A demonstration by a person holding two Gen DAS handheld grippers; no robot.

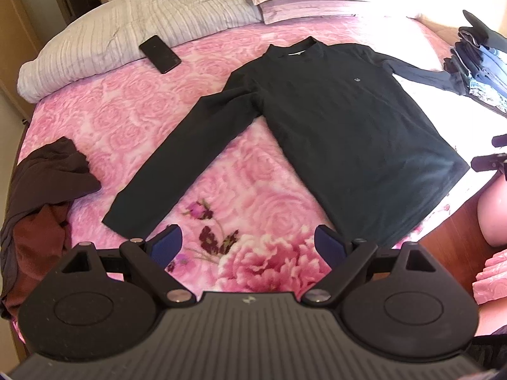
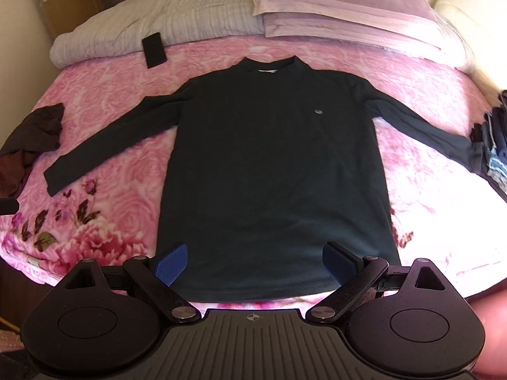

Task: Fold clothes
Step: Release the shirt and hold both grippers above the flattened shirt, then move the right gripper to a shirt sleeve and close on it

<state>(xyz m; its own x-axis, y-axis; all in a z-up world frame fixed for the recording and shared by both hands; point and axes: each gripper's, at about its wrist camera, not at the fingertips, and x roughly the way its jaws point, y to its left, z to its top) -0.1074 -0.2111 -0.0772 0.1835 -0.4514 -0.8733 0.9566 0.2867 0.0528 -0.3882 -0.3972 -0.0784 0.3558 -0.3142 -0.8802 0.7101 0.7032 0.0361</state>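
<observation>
Hovering above the bed's near edge, left gripper point(image 1: 249, 244) and right gripper point(image 2: 255, 261): both with jaws spread wide, holding nothing. Black long-sleeved shirt point(image 2: 272, 171): flat, face up on the pink floral bedspread point(image 2: 120, 88), sleeves out to both sides, collar toward the pillows point(image 2: 342, 9). Dark phone point(image 2: 154, 49): near the grey quilt point(image 2: 152, 25). Brown garment point(image 1: 44, 183): crumpled at left. Stacked clothes point(image 1: 484, 69): at right, by the sleeve cuff.

black long-sleeved shirt point(image 2: 272, 164) lies flat, face up, sleeves spread.
</observation>
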